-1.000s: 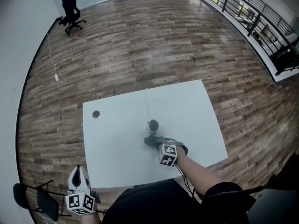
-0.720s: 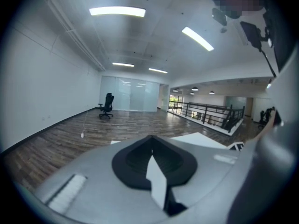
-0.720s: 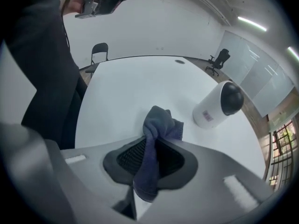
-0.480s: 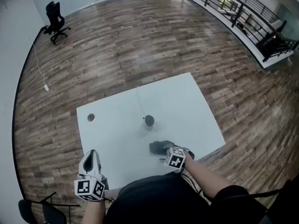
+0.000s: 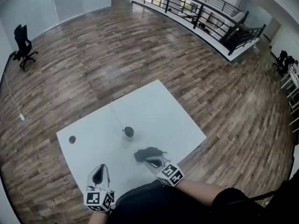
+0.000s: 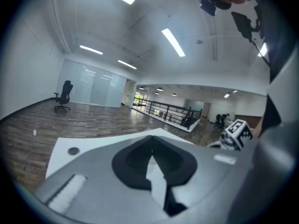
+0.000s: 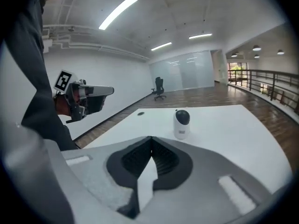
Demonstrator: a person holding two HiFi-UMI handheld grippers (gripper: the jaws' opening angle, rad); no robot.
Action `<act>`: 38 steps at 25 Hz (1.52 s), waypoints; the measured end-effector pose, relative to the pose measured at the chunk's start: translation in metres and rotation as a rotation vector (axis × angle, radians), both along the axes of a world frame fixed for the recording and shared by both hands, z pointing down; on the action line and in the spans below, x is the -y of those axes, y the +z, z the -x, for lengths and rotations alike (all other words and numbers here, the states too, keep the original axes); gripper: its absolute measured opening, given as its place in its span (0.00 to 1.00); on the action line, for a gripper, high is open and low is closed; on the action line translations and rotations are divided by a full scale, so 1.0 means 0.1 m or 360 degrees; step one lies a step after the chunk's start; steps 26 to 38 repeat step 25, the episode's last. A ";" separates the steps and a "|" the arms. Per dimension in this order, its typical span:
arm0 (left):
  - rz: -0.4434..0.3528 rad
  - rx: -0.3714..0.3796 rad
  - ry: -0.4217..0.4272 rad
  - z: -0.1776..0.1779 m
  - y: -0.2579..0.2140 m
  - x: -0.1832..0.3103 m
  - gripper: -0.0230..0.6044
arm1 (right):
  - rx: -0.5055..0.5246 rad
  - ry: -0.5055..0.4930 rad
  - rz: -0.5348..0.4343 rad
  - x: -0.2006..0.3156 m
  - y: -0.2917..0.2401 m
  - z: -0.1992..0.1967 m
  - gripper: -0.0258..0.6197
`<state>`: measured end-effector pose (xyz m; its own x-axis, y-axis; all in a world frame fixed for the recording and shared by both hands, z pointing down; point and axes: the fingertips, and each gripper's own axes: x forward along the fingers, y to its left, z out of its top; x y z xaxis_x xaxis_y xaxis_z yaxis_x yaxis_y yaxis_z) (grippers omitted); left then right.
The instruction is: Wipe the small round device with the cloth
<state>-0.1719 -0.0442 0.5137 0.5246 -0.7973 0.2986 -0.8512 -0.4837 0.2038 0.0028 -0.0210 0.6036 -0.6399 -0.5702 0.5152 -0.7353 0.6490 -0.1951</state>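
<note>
Small round device point(image 5: 128, 133) stands upright on white table point(image 5: 159, 104). Dark cloth point(image 5: 147, 153) near device, on your side. Your right gripper point(image 7: 151, 143) beyond cloth from device, jaws just closed, pressed together, nothing visible between. Your left gripper point(image 6: 152, 148) well apart from device, jaws together, empty.

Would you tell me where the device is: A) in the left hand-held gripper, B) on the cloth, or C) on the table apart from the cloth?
C: the device stands on the bare table, with the cloth lying apart from it.
</note>
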 end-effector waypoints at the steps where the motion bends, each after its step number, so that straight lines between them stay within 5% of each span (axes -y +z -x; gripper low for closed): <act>1: -0.0001 0.0004 0.0051 -0.05 0.01 -0.03 0.05 | -0.0034 0.0019 0.0001 -0.01 0.02 -0.01 0.04; 9: -0.0044 0.0043 0.0248 -0.18 -0.05 -0.09 0.05 | -0.0136 0.0137 0.0015 0.07 0.19 0.09 0.04; 38: -0.0013 -0.0033 0.0180 0.04 0.05 -0.25 0.05 | -0.0161 0.0214 0.0016 0.01 0.36 0.01 0.04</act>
